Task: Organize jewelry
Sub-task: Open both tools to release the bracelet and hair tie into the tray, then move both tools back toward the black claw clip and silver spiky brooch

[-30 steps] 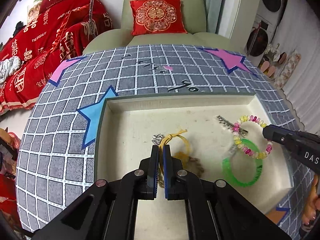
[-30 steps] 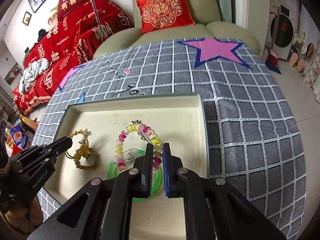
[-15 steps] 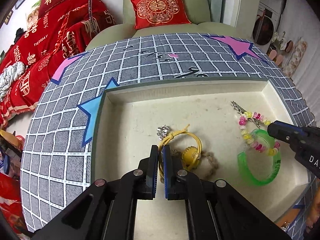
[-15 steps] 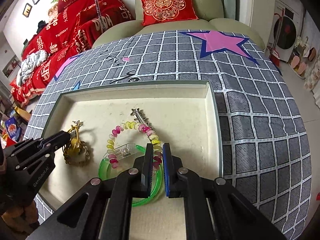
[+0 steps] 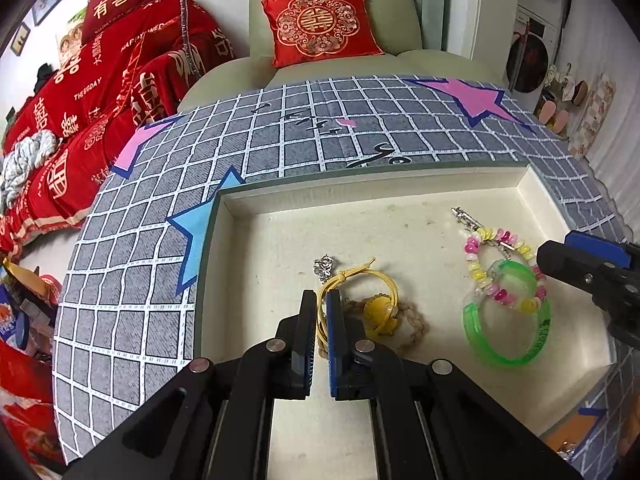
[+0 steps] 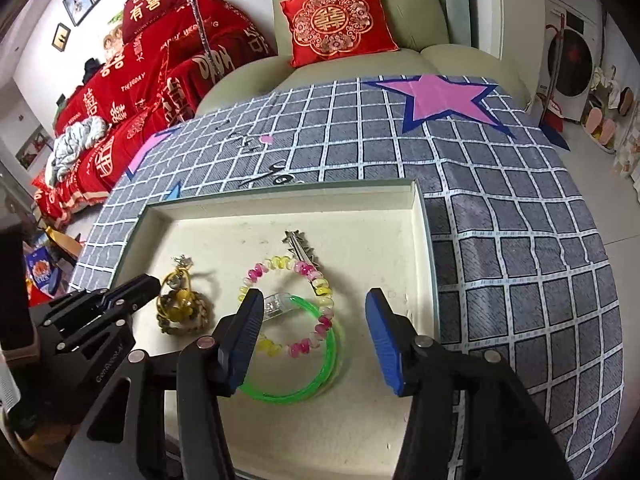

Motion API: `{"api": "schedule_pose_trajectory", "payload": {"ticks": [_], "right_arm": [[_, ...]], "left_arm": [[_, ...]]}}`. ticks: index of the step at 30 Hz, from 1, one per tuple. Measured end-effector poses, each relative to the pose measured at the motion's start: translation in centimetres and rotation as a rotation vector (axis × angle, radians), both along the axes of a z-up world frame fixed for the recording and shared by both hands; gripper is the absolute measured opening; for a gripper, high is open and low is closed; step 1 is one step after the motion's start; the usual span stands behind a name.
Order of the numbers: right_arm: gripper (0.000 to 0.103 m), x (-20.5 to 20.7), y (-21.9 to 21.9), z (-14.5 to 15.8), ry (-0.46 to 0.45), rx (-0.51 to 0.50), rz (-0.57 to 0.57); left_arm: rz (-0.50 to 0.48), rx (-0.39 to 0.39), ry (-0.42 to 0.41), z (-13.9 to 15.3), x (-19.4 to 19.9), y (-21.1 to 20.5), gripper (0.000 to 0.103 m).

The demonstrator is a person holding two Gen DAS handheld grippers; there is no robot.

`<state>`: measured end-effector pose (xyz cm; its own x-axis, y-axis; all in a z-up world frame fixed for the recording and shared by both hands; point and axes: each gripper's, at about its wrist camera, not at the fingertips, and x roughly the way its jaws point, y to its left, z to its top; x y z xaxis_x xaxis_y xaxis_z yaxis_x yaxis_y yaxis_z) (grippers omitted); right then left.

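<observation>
left gripper (image 5: 319, 304) fingers clench the yellow cord (image 5: 362, 280) mid-tray (image 5: 400, 184); right gripper (image 6: 314, 320) fingers, just spread, release the beads (image 6: 316, 280) (over the green bangle (image 6: 320, 376)) near the tray's right edge.

Black hand-held gripper (image 6: 314, 312), blue pads (image 6: 386, 340)

Quick count: one cream tray (image 6: 420, 216), one green bangle (image 6: 320, 380), one pink-and-yellow beaded bracelet (image 6: 320, 284), one yellow cord bracelet (image 5: 384, 280), one braided tan bracelet (image 5: 416, 320), one silver hair clip (image 6: 298, 246), one small silver charm (image 5: 324, 268). Two grippers, one red cushion (image 6: 336, 24).
</observation>
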<state>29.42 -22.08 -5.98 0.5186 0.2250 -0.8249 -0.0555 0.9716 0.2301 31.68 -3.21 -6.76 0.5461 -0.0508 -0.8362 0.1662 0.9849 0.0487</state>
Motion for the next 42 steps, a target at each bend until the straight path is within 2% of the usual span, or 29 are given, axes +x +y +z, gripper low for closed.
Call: {"api": "schedule_pose_trajectory", "payload": {"ticks": [6, 12, 18, 19, 21, 22, 26, 27, 29, 33, 38, 42], "right_arm": [[0.057, -0.5, 0.1, 1.0, -0.017, 0.007, -0.002], [0.057, -1.0, -0.4, 1.9, -0.025, 0.058, -0.008], [0.068, -2.1, -1.1, 3.3, -0.047, 0.117, -0.027], [0.073, -2.2, -1.1, 3.5, -0.05, 0.115, -0.026], [0.08, -2.6, -0.9, 4.0, -0.058, 0.108, -0.019], [0.08, -2.7, -0.8, 4.1, -0.06, 0.107, -0.018], [0.08, -3.4, -0.8, 4.5, -0.061, 0.111, -0.027], [0.081, -3.6, -0.9, 4.6, -0.062, 0.114, -0.029], [0.09, -4.0, -1.0, 4.8, -0.065, 0.118, -0.03], [0.091, -5.4, -1.0, 5.5, -0.089, 0.126, -0.018], [0.092, -7.5, -1.2, 6.7, -0.144, 0.149, -0.028], [0.092, -9.0, -1.1, 7.5, -0.148, 0.158, -0.019]], "left_arm": [[0.004, -0.004, -0.016, 0.8, -0.3, 0.0, 0.013], [0.006, -0.014, -0.019, 1.5, -0.8, 0.4, 0.013], [0.017, -0.032, -0.027, 2.5, -1.7, 0.9, 0.013], [0.019, -0.028, -0.03, 2.6, -1.8, 0.9, 0.035], [0.033, -0.012, -0.027, 2.8, -2.1, 1.0, 0.103], [0.051, -0.001, -0.064, 2.9, -2.6, 1.0, 0.103], [0.038, 0.009, -0.065, 2.4, -3.3, 0.7, 0.103], [0.038, 0.014, -0.071, 2.3, -3.5, 0.7, 0.103], [0.031, 0.021, -0.074, 2.0, -4.0, 0.5, 0.103], [0.028, 0.007, -0.08, 2.2, -5.0, 0.7, 0.103], [0.025, 0.007, -0.101, 4.0, -7.2, 0.8, 0.103], [0.019, 0.005, -0.119, 5.3, -9.3, 1.2, 0.103]]}}
